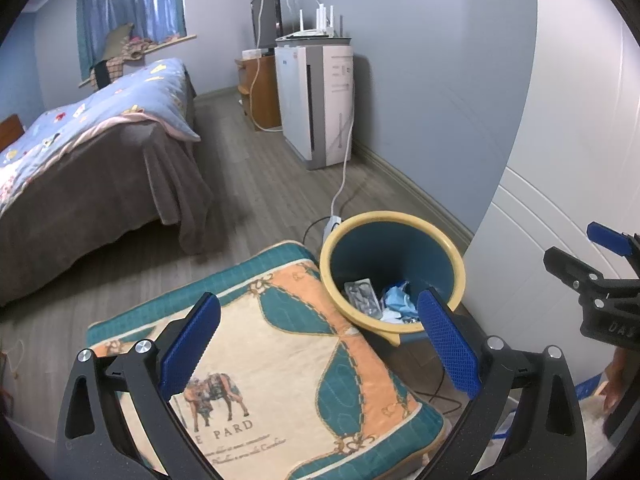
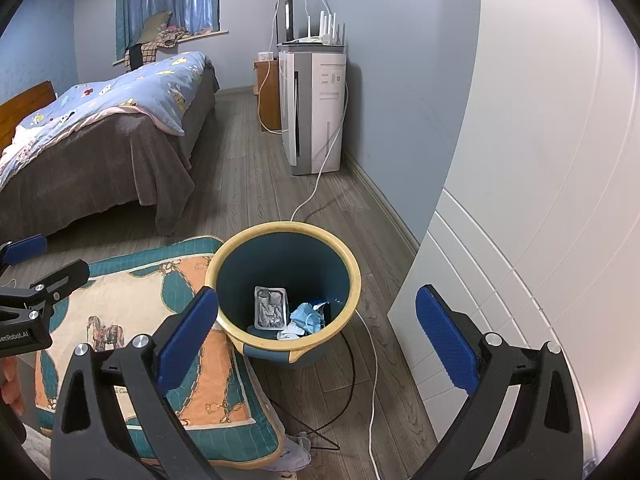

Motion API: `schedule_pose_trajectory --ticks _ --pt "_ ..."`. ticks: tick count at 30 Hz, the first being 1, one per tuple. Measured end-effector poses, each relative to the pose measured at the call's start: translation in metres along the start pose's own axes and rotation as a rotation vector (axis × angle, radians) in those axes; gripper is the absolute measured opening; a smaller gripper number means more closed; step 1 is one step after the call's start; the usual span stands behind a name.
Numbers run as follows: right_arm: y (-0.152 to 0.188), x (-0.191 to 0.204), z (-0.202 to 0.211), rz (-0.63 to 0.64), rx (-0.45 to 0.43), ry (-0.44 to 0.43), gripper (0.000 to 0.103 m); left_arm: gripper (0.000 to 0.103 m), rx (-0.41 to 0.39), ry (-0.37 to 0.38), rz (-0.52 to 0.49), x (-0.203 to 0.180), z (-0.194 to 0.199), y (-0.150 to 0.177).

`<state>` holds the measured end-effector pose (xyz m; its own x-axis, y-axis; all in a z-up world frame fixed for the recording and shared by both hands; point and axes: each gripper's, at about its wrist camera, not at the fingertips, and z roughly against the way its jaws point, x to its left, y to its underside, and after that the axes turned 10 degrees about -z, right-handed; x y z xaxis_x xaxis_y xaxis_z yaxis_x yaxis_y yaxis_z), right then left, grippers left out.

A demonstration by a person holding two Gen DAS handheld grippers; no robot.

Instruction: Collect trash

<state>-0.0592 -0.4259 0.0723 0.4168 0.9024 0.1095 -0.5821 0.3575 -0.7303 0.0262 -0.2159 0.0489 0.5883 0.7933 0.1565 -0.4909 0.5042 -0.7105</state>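
Right under my fingers, nearest of all, sits the cushion (image 1: 280, 380), teal and orange, printed with a horse and the letters "PARD" on its cream panel, with a finer line below that I cannot read. My left gripper (image 1: 320, 344) hangs over it, pads spread wide apart, nothing between them. My right gripper (image 2: 316, 332) hovers beside the cushion, equally wide and equally empty, its camera looking down into the bin (image 2: 256, 340).

That bin, teal with a yellow rim, stands on the floor touching the cushion's far corner, close against the white door (image 2: 520, 200), which I judge keeps it out of the walkway. Inside lies the trash: a silver blister pack (image 2: 271, 307) propped against the wall, and beside it a crumpled blue mask (image 2: 308, 318) with some pale scraps. So trash is already collected, and both hands are free for more.

A white cable (image 2: 372, 380) and a black cable (image 2: 348, 392) trail across the floor past the bin. Beyond the bin stands a white air purifier (image 2: 320, 112), a router on top. Left of the bin, farther off, is the bed (image 2: 120, 120) with its blue quilt.
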Motion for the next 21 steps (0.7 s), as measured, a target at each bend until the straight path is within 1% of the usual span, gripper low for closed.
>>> schedule_pose_trajectory --ticks 21 --pt "-0.0004 0.0002 -0.0002 0.005 0.001 0.004 0.097 0.098 0.001 0.004 -0.005 -0.0007 0.0001 0.0007"
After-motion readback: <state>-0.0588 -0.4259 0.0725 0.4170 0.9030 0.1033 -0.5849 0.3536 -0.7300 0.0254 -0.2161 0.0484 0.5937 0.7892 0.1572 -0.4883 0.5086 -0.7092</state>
